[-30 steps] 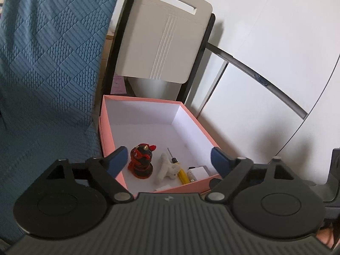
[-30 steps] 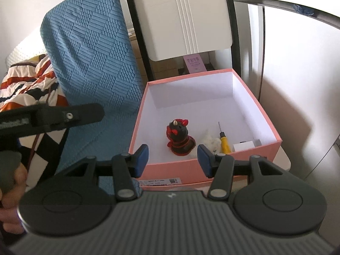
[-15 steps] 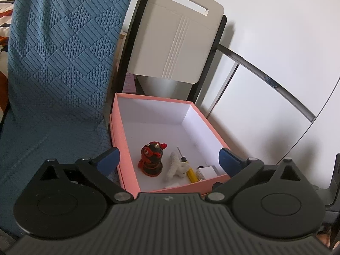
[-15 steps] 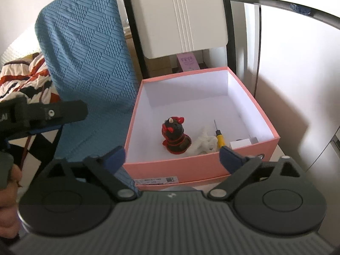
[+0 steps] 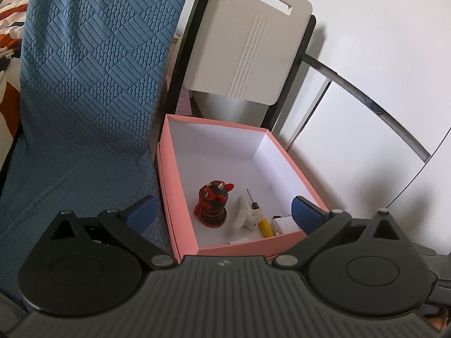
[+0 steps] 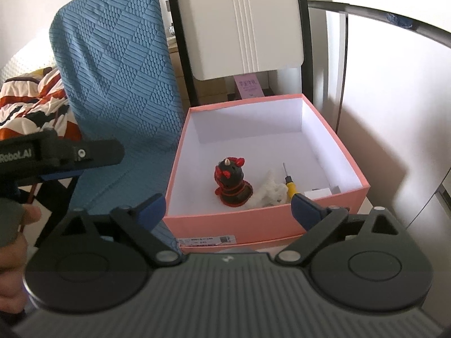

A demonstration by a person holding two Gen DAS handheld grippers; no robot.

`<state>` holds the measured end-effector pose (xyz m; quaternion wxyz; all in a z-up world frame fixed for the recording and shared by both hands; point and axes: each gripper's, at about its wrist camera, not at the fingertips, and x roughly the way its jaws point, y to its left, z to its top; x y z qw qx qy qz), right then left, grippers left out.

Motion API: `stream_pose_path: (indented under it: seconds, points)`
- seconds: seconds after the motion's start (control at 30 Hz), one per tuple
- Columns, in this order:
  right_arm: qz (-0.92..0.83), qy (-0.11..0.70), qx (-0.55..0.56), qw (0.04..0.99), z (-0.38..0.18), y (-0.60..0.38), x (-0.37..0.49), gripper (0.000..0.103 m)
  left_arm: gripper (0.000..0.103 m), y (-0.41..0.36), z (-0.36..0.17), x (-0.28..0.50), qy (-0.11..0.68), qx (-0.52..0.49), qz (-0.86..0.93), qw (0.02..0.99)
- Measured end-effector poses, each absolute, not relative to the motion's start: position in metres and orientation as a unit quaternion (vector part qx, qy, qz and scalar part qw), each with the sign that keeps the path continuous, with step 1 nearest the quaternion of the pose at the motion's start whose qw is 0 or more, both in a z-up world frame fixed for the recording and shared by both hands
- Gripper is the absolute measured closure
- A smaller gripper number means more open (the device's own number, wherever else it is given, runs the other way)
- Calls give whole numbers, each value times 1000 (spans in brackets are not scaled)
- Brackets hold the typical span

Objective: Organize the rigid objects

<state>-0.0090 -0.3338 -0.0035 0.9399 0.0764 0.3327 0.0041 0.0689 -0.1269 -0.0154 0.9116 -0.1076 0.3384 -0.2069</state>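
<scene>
Holding both my grippers over the near edge of the pink box [image 5: 180, 197], I keep the jaws of each one wide, and nothing is between them. My left gripper [image 5: 224, 209] looks down into the box from the near left corner; my right gripper [image 6: 228, 207] looks in from the near wall. Inside, toward the near side, a red and black figurine [image 5: 212, 207] stands upright. At its 3 o'clock, just beside it, lies a white fuzzy toy [image 5: 243, 218], and a yellow screwdriver [image 5: 263, 221] lies touching that toy on the far side, its thin tip pointing to 12 o'clock. A small white block [image 5: 284, 222] sits in the near right corner, and a small flat white piece [image 5: 239, 239] lies against the near wall. At 9 o'clock from the box a blue textured cover [image 5: 84, 84] hangs over a seat. At 12 o'clock stands a white chair back [image 5: 248, 48]. In the right wrist view, my left hand [image 6: 11, 242] shows at 9 o'clock.
</scene>
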Motion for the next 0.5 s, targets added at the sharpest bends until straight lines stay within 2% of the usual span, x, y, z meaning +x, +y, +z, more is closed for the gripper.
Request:
stream_pose_path:
  seconds: [0.5]
  points:
    - [5, 336, 77, 939, -3, -330, -12, 6, 0, -129, -12, 64, 329, -100, -216, 914]
